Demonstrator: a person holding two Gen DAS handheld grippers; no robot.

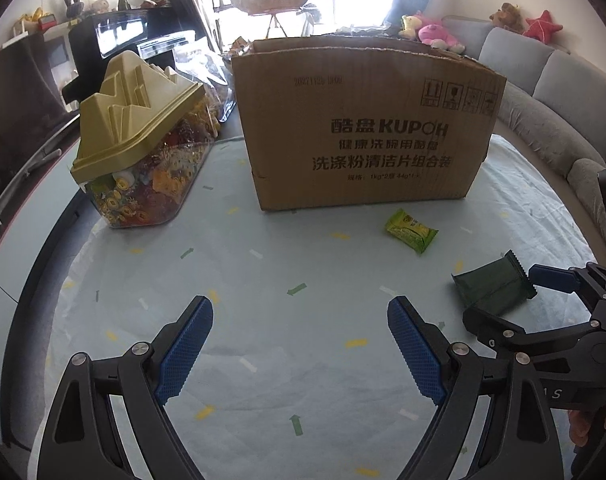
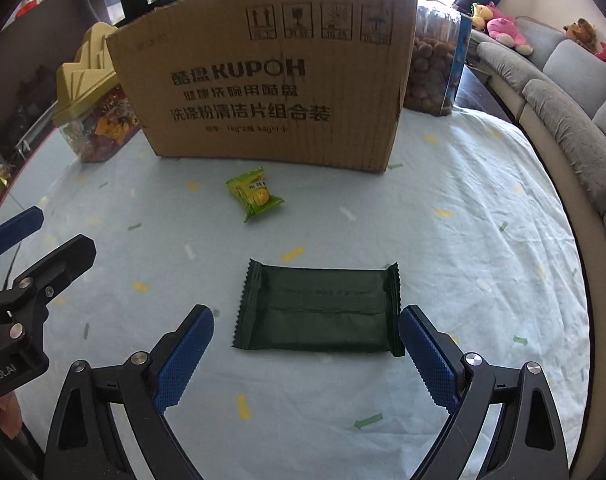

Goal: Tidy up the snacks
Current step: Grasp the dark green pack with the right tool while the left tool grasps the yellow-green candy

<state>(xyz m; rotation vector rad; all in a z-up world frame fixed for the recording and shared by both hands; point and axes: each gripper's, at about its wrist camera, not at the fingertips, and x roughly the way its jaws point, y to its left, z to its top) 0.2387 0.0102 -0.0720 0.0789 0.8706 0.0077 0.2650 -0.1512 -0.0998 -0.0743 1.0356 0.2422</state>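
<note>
The dark green snack pack [image 2: 319, 312] is lying flat on the desk [image 2: 463, 240], its long side running across between the right tongs [image 2: 307, 352]. Those are gaping wide, gripping nothing. The left tongs [image 1: 301, 344] are gaping too, farther away.

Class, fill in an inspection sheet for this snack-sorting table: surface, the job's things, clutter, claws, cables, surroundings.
Surface: pale cloth with small coloured marks, flat.
Job's things: dark green packet lying flat between the right claw's fingers; light green packet lying apart, nearer the box; the box stands upright.
Clutter: jar of sweets with a sculpted lid left of the box; tub of brown snacks to its right.
Claws: left claw open, nothing between its fingers; right claw open around the dark packet.
Cables: nothing seen.
Surroundings: grey sofa with plush toys.
</note>
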